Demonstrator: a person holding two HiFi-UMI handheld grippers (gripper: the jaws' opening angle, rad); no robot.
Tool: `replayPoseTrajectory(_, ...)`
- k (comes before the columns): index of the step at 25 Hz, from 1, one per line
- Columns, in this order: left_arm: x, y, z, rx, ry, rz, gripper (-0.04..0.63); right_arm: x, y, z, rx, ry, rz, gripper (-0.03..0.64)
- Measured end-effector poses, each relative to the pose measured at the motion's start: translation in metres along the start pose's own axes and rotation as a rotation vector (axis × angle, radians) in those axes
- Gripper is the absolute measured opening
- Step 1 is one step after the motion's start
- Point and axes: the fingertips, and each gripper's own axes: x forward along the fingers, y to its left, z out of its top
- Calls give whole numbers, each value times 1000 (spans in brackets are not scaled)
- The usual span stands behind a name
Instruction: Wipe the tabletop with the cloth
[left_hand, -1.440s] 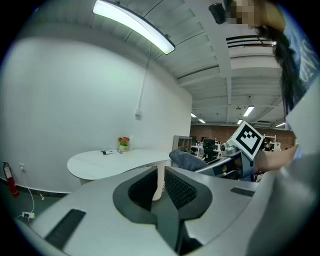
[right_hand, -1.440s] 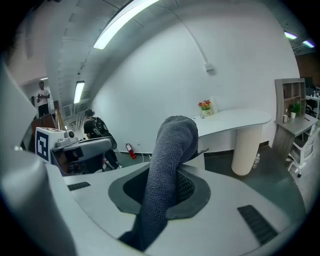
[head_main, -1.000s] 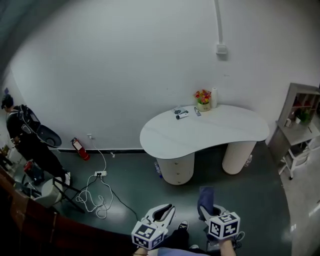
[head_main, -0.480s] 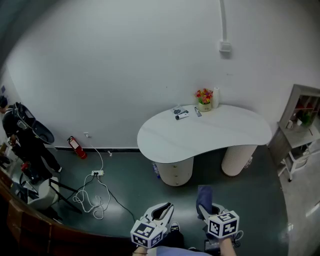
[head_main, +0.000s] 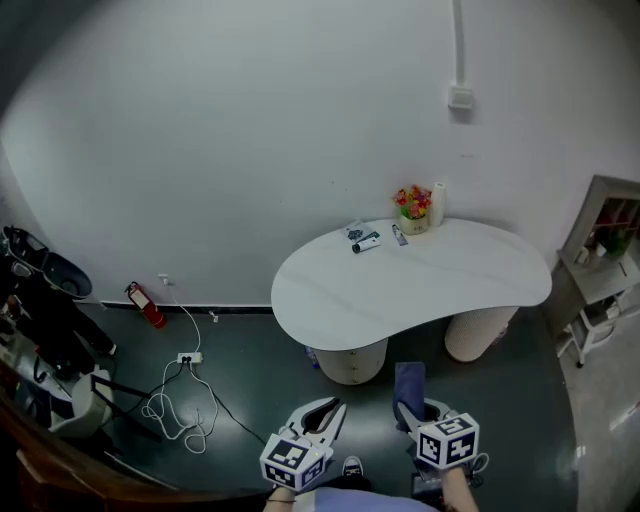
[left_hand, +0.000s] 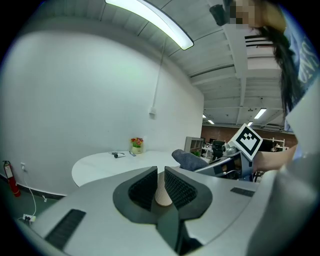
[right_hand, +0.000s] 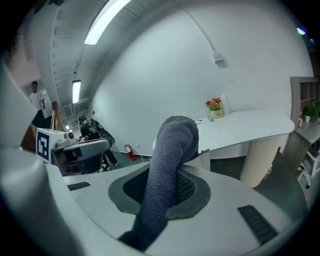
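The white kidney-shaped table (head_main: 420, 290) stands on two ribbed pedestals against the wall, well ahead of both grippers. My right gripper (head_main: 405, 405) is shut on a blue-grey cloth (head_main: 409, 382), which sticks up between its jaws. In the right gripper view the cloth (right_hand: 172, 145) rises out of the gripper (right_hand: 172, 185) and droops forward, with the table (right_hand: 250, 125) beyond. My left gripper (head_main: 335, 408) is held low beside it. In the left gripper view this gripper (left_hand: 161, 175) holds nothing and is open by a narrow gap.
On the table's far edge sit a flower pot (head_main: 412, 205), a white roll (head_main: 437, 203) and small dark items (head_main: 362, 236). A fire extinguisher (head_main: 140, 303) and a power strip with cables (head_main: 185, 358) lie on the floor at left. A shelf unit (head_main: 605, 270) stands at right.
The table has drawn slightly nearer and lower in the head view, and the person at far left has slid out of sight. Both grippers keep their pose, with the cloth still held.
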Motion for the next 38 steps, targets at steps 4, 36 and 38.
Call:
replayPoseTrajectory(4,12,28,1,18,10,-13,37,31,-3,13,1,3,-9,69)
replayPoseTrajectory(36,172,101,42,-78,6,202,37,143,-148,116,-67,116,139,69)
replayPoseTrajectory(38,182,99,44,-85,0,236,37,146,-158,121,-84,127,167,69)
